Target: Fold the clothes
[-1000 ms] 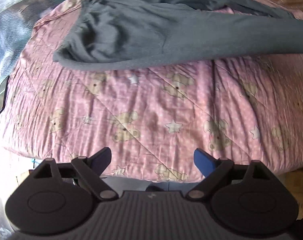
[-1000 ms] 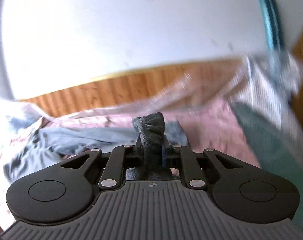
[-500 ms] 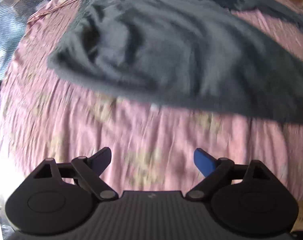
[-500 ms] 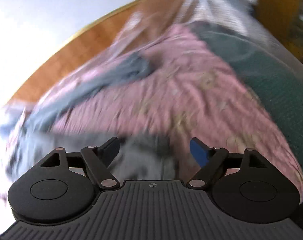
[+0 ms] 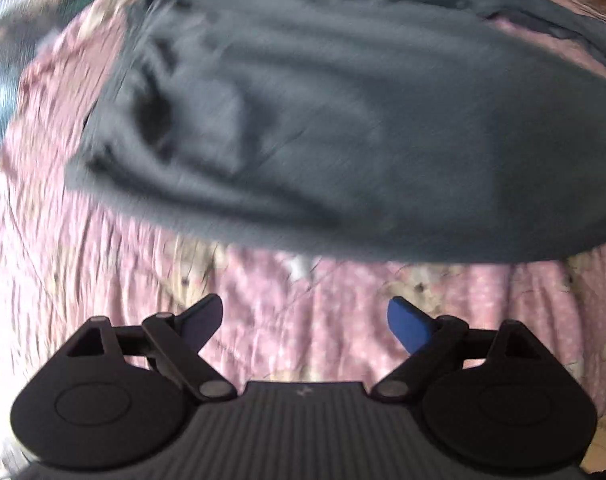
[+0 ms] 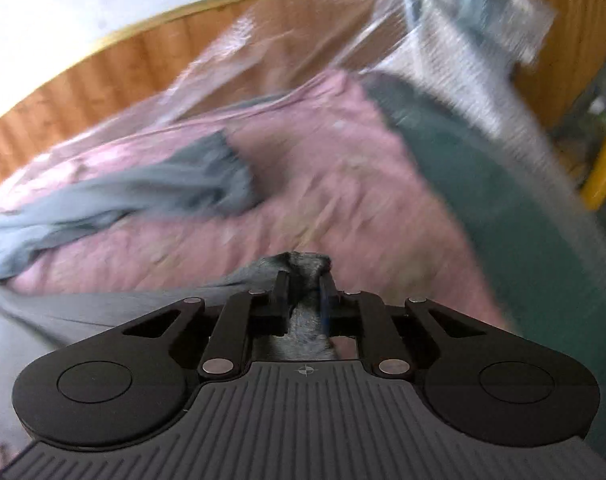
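Observation:
A dark grey garment (image 5: 343, 128) lies spread and rumpled on a pink patterned quilt (image 5: 103, 272). My left gripper (image 5: 305, 322) is open and empty, just short of the garment's near edge. In the right wrist view my right gripper (image 6: 303, 286) is shut on a bunched fold of the grey garment (image 6: 305, 266), low over the quilt (image 6: 343, 184). A grey sleeve (image 6: 143, 192) stretches across the quilt to the left. Both views are blurred by motion.
A wooden headboard (image 6: 103, 80) and a white wall run behind the bed. Clear plastic (image 6: 443, 40) covers the far end. A dark green cover (image 6: 503, 208) lies along the bed's right side. A yellow object (image 6: 605, 168) stands at far right.
My right gripper opened half a second ago and has shut again on the grey fabric, lower over the quilt. My left gripper stayed open and moved closer to the garment.

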Available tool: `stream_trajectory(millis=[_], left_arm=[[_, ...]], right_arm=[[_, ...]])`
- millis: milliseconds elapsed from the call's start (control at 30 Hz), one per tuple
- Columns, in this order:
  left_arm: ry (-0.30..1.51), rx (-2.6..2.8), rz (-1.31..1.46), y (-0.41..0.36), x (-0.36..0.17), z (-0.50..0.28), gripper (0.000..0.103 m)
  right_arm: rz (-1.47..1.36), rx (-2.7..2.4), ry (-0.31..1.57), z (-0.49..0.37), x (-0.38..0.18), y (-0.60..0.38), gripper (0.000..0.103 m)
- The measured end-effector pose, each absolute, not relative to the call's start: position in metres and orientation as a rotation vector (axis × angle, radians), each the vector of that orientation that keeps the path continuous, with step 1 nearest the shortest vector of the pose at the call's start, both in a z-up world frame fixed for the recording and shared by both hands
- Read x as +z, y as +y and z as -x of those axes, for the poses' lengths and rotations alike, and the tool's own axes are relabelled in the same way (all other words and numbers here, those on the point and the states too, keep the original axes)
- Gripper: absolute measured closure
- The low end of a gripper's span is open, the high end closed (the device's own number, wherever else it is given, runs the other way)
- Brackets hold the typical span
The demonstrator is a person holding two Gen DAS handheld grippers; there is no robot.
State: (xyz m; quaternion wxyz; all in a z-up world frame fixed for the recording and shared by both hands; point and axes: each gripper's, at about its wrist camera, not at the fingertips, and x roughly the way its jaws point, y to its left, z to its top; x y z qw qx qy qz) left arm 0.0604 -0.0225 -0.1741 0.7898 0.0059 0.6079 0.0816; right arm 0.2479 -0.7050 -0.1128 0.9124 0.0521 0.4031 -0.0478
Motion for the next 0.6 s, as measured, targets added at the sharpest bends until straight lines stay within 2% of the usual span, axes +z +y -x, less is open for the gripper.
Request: stream_trajectory(millis=[67, 100, 133, 200, 300, 367, 533, 567, 600], left_arm=[[1.293, 0.206, 0.037, -0.004, -0.176, -0.059, 0.011], [1.285, 0.221, 0.061, 0.005, -0.177, -0.058, 0.011], [1.277, 0.236, 0.086, 0.014, -0.179, -0.058, 0.011], [1.245, 0.280, 0.157, 0.037, -0.179, -0.058, 0.011], [1.178, 0.412, 0.306, 0.089, -0.182, -0.063, 0.008], [1.141, 0.515, 0.397, 0.123, -0.189, -0.069, 0.008], [1.070, 0.635, 0.520, 0.171, -0.211, -0.108, 0.008], [1.060, 0.633, 0.513, 0.173, -0.213, -0.118, 0.008], [1.051, 0.628, 0.504, 0.174, -0.214, -0.127, 0.019]], right_arm=[[-0.055, -0.172, 0.833, -0.268, -0.123, -0.705, 0.073], [-0.072, -0.191, 0.819, -0.270, -0.124, -0.707, 0.055], [-0.127, -0.194, 0.791, -0.265, -0.121, -0.708, 0.045], [-0.194, -0.205, 0.791, -0.254, -0.129, -0.704, 0.032], [-0.275, -0.223, 0.818, -0.238, -0.148, -0.693, 0.020], [-0.329, -0.236, 0.835, -0.227, -0.160, -0.686, 0.015], [-0.464, -0.267, 0.877, -0.201, -0.192, -0.668, 0.013], [-0.492, -0.273, 0.885, -0.195, -0.198, -0.664, 0.018], [-0.501, -0.265, 0.888, -0.196, -0.201, -0.662, 0.042]])
